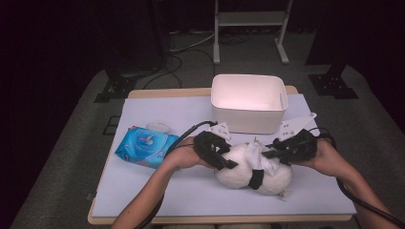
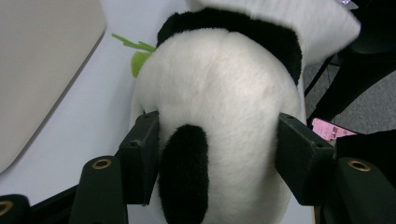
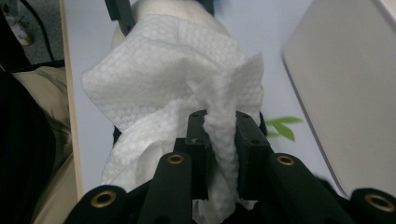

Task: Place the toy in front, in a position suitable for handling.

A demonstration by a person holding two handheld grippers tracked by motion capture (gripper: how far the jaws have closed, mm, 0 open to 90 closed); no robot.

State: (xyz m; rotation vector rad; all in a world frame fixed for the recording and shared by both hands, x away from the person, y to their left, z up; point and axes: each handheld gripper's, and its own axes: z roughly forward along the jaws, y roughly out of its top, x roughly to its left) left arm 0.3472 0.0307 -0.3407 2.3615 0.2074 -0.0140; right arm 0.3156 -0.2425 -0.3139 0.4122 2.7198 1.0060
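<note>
Panda plush [image 2: 219, 93], white (black patches), squeezed by left gripper [image 2: 219, 158], right gripper [image 3: 223, 135] pinching wipe [image 3: 173, 70]

On the table there were one plush panda [image 1: 248, 174], one white wipe [image 3: 173, 70] draped over it, one blue pack of wipes [image 1: 143, 147], one white bin [image 1: 248, 102], and two black handheld grippers, the left gripper [image 1: 228, 164] and the right gripper [image 1: 268, 153].

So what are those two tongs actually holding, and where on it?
The left tongs clamp the plush panda across its white body. The right tongs pinch a bunched fold of the white wipe draped over it.
</note>
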